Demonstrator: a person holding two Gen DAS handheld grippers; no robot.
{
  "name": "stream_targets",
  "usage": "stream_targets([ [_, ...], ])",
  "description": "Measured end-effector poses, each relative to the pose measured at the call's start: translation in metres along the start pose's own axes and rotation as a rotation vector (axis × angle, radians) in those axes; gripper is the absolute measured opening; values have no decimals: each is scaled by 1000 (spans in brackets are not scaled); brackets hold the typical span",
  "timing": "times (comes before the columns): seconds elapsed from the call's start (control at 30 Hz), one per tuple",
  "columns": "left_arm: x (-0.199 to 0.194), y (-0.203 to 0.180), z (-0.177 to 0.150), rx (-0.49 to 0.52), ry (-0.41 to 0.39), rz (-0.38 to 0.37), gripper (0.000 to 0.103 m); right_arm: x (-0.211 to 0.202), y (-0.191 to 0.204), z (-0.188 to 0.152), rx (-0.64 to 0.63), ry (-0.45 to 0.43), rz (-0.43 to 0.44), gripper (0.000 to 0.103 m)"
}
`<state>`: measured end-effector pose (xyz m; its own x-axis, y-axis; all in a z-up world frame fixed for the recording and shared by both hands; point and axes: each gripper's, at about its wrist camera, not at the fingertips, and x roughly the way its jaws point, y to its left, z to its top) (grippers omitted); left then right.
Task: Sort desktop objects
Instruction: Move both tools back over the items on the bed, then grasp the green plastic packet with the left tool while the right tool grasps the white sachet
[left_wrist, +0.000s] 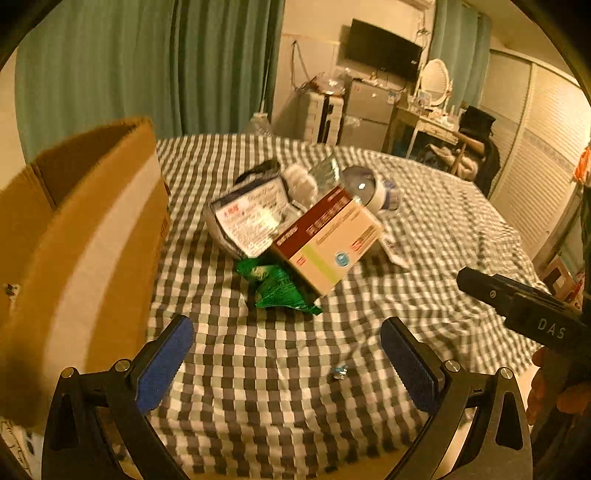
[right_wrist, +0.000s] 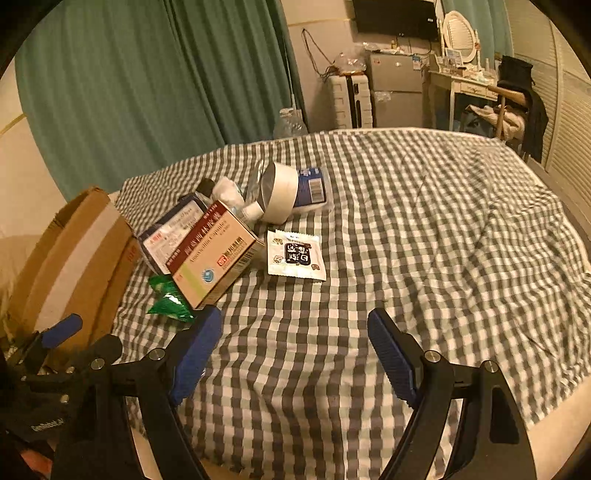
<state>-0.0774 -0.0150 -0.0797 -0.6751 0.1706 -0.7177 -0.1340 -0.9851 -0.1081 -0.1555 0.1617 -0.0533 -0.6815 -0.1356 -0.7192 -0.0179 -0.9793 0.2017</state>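
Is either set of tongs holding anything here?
No. Left tongs and right tongs are both open and empty above the checked cloth.

Each tool (left_wrist: 287, 349) has black arms, silver screws and ribbed blue pads (left_wrist: 164, 363).

On the black body of the right gripper (left_wrist: 546, 317), seen from the left wrist, white letters read "DAS". In the right wrist view the black body of the left gripper (right_wrist: 48, 424) carries small white print that looks like "GenRobot.ai", though the ending is hard to make out. The maroon-and-cream medicine box (right_wrist: 218, 254) bears large Chinese characters on its dark band and, beneath them, the English words "Amoxicillin Capsules". The white sachet (right_wrist: 296, 255) shows bold Chinese characters on a black patch. Printing elsewhere is too blurred to read.
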Motion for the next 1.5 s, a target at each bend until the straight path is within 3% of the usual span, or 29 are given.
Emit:
stream_targets([
  [0.4,77,6,1,-7,68,-7,103,70,-12,20,-22,44,4,81],
  [0.53,95,9,1,-3,92,4,103,92,-19,26,24,66,32,81],
  [0.7,103,13,2,-4,72,-16,103,113,-18,35,4,72,41,81],
  [0.77,103,13,2,7,68,-34,98,121,-15,36,-12,87,51,71],
  [0.8,103,13,2,15,63,-44,89,122,-14,35,-16,91,58,64],
  [0.87,100,12,0,30,59,-61,76,122,-12,33,-27,88,71,61],
  [0.9,99,13,0,36,60,-68,68,122,-10,34,-39,88,70,52],
  [1.0,95,16,-2,42,69,-81,55,116,-4,34,-66,85,81,35],
  [1.03,93,18,-3,38,71,-95,55,114,-3,33,-71,87,84,28],
  [1.1,89,22,-5,27,74,-109,54,112,-2,32,-80,93,71,26],
  [1.5,72,24,-14,-5,83,-81,53,74,-28,32,-19,27,-6,22],
])
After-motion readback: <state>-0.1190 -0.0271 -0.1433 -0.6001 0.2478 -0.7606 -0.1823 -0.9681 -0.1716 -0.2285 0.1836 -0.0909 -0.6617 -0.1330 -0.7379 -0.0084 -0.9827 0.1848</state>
